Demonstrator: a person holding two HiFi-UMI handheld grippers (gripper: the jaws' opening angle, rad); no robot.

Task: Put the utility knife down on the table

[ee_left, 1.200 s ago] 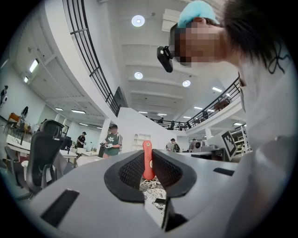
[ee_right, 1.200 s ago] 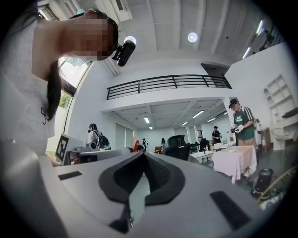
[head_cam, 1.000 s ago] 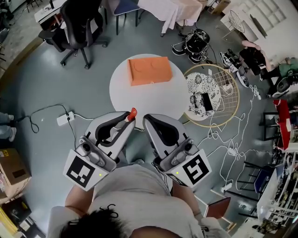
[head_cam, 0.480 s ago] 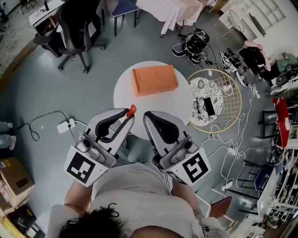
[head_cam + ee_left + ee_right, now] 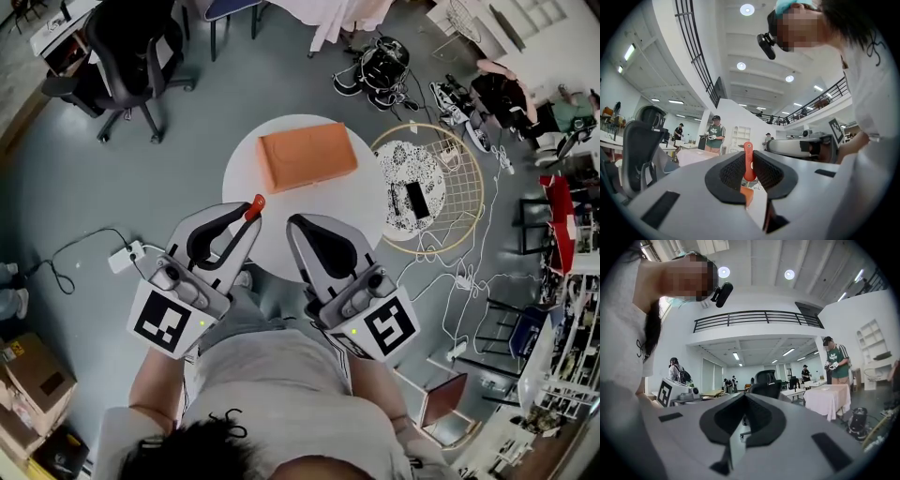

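Note:
An orange utility knife (image 5: 254,207) sticks up out of my left gripper (image 5: 246,223), which is shut on it. In the left gripper view the knife (image 5: 748,161) stands upright between the dark pads. That gripper hangs over the near edge of a round white table (image 5: 361,202). My right gripper (image 5: 296,227) is beside it, shut with nothing in it; in the right gripper view the right gripper (image 5: 743,413) has its jaws together. An orange flat box (image 5: 307,156) lies on the far half of the table.
A round gold wire side table (image 5: 472,197) stands right of the white table, with cables trailing over the floor. A black office chair (image 5: 127,52) is at the back left, a power strip (image 5: 125,256) on the floor at left, and cardboard boxes (image 5: 28,398) at the lower left.
Both grippers stayed side by side. The left one, still holding the knife, has shifted a little left and farther out over the table's near edge.

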